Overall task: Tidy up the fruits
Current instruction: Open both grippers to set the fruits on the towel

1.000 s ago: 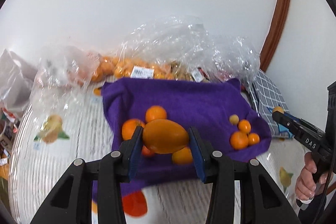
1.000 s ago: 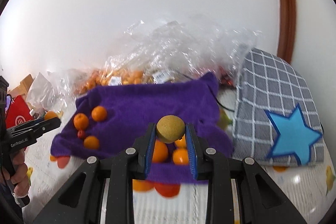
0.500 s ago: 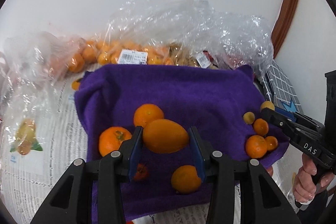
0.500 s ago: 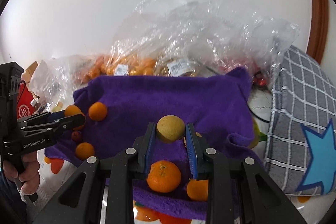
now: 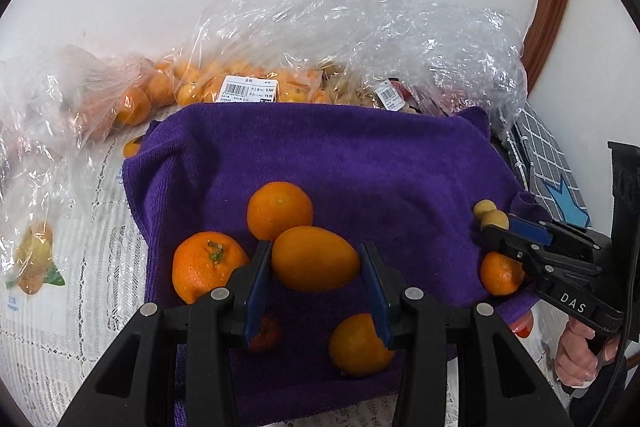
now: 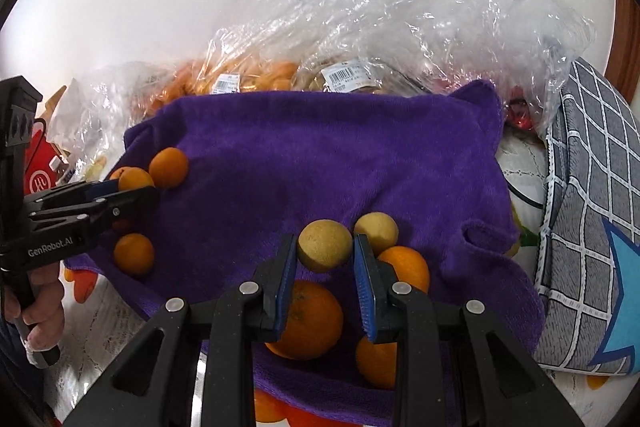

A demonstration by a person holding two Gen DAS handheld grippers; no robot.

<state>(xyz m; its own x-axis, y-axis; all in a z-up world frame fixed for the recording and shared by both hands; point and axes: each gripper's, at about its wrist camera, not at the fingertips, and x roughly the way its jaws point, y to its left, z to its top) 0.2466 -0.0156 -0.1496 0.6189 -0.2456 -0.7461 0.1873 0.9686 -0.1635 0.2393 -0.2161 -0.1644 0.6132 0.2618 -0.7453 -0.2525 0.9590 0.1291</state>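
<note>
My left gripper [image 5: 316, 251] is shut on an oval orange fruit [image 5: 315, 265], held low over the purple towel [image 5: 360, 155]. Three round oranges [image 5: 279, 209] lie on the towel around it. My right gripper [image 6: 325, 242] is shut on a round yellow-brown fruit [image 6: 325, 249] over the towel's [image 6: 320, 155] near right part. Just behind it rests a second yellow-brown fruit [image 6: 376, 229], with oranges [image 6: 308, 319] below the fingers. Each view also shows the other gripper from the side: the right gripper [image 5: 491, 230] at the towel's right edge, the left gripper [image 6: 146, 194] at its left.
Clear plastic bags [image 5: 248, 83] of small oranges with price labels are heaped against the white wall behind the towel. A grey checked cushion with a blue star [image 6: 592, 227] lies to the right. A white lace tablecloth [image 5: 60, 327] covers the surface. A red box [image 6: 40, 179] sits far left.
Both grippers have come down and forward toward the towel, so the fruit on it looks larger. Each still holds the same fruit.
</note>
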